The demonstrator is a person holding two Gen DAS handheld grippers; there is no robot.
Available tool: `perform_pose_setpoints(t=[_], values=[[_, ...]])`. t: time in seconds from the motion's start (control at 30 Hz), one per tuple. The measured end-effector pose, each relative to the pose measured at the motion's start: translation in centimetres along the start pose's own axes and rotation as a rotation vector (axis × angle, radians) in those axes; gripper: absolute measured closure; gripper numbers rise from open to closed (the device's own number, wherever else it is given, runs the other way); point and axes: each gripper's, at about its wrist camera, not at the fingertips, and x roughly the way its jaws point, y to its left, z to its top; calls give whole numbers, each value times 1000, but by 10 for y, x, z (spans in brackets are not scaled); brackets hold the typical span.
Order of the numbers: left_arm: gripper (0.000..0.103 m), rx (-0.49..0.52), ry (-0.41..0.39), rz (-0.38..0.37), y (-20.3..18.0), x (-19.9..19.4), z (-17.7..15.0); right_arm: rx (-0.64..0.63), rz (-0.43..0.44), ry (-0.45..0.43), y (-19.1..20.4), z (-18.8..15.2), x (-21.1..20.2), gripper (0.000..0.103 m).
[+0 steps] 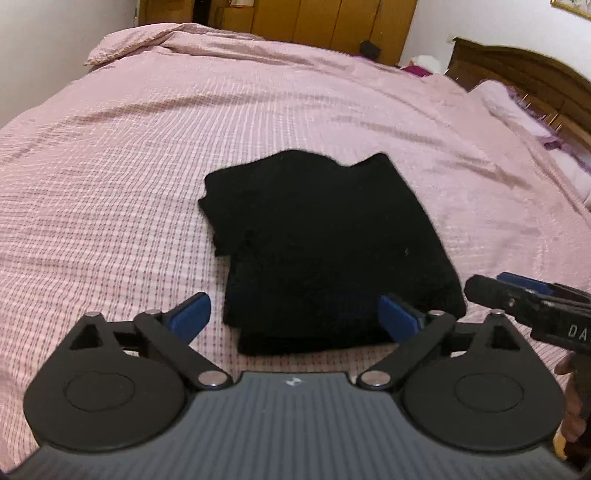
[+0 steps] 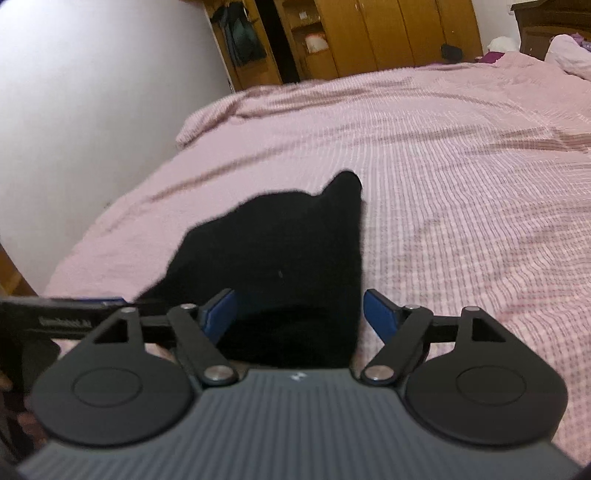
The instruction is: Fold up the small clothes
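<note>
A black garment (image 1: pixel 321 243) lies folded in a thick rectangle on the pink checked bedspread (image 1: pixel 129 166). My left gripper (image 1: pixel 295 314) is open, its blue pads either side of the garment's near edge, holding nothing. My right gripper (image 2: pixel 299 314) is open too, over the near right part of the same garment (image 2: pixel 280 266), holding nothing. The right gripper's tips also show in the left wrist view (image 1: pixel 517 291), just right of the garment. The left gripper's side shows in the right wrist view (image 2: pixel 62 317).
The bed's left edge meets a white wall (image 2: pixel 92 92). Wooden wardrobes (image 2: pixel 369 33) stand past the far end. A dark wooden headboard (image 1: pixel 524 74) and pink pillows (image 1: pixel 506 103) are at the right.
</note>
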Motion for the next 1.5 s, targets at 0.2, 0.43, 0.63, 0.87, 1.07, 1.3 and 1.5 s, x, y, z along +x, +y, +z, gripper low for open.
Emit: perform_pose_setpoints(t=[0.2, 0.43, 0.63, 0.87, 1.07, 1.3, 1.5], values=[[3, -16, 91, 48, 1, 20, -11, 28, -30, 83, -5, -15, 8, 25], [3, -31, 146, 75, 6, 45, -20, 80, -54, 192, -14, -30, 31, 25], [3, -44, 186, 94, 9, 63, -26, 85, -77, 214, -18, -39, 44, 23], [0, -19, 187, 109, 4, 70, -27, 84, -72, 202, -19, -43, 47, 20], [0, -28, 182, 109, 5, 70, -29, 91, -64, 195, -19, -43, 47, 18], [0, -13, 184, 121, 2, 74, -29, 100, -63, 186, -19, -44, 46, 18], [0, -24, 184, 114, 5, 75, -30, 100, -63, 186, -19, -44, 46, 18]])
